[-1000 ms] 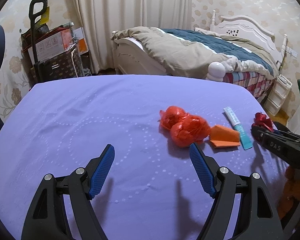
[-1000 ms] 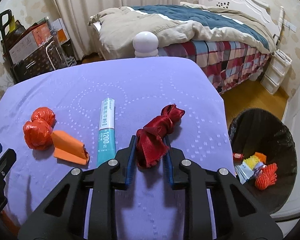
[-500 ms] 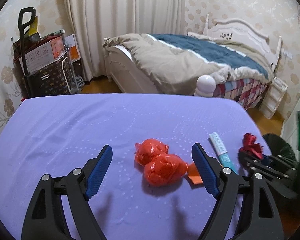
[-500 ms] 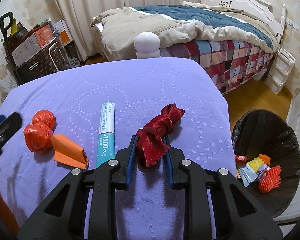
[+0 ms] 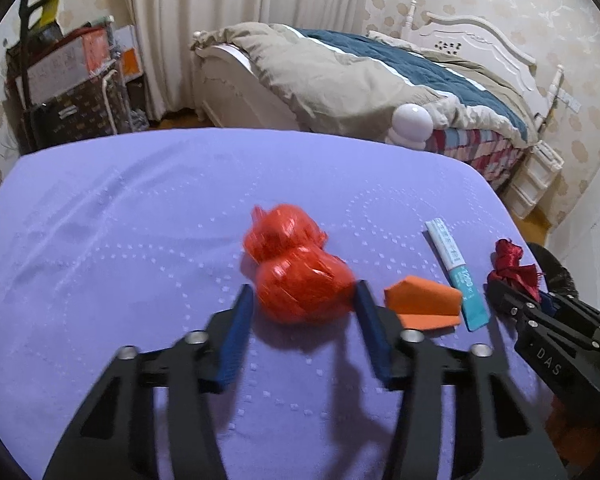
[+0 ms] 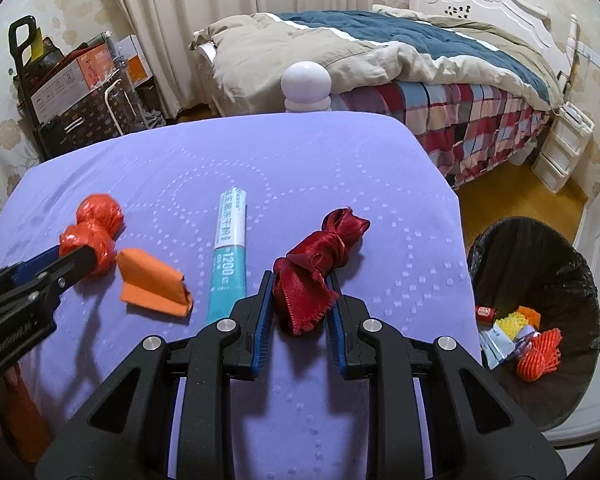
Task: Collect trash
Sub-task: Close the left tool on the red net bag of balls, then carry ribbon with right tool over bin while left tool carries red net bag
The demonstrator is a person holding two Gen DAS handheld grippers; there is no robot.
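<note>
My left tool (image 5: 302, 300) was closing around the red plastic bundle (image 5: 296, 268), the lower lump of it sitting between the two blue pads; in the blurred left wrist view the pads seemed to be right at its sides, though I could not tell how firmly they pressed. The bundle lay on the purple worktop (image 5: 120, 240), near the middle of it. Just to its right lay a folded orange piece (image 5: 422, 300), and beside that a white and teal tube (image 5: 456, 272), its length pointing away from me.

My right tool (image 6: 300, 304) was pinching the dark red cloth (image 6: 320, 264) at its frayed near end, the pads pressed against both sides of it. The rest of the cloth, knotted and twisted, stretched away from me over the worktop, close to the right edge.

Off that edge, on the floor, stood a black bin (image 6: 540, 264) lined with a black bag. Inside it I saw an orange net piece (image 6: 540, 354), something yellow and some small wrappers. Beyond the worktop stood a bed (image 6: 380, 48) with a beige and blue quilt.
</note>
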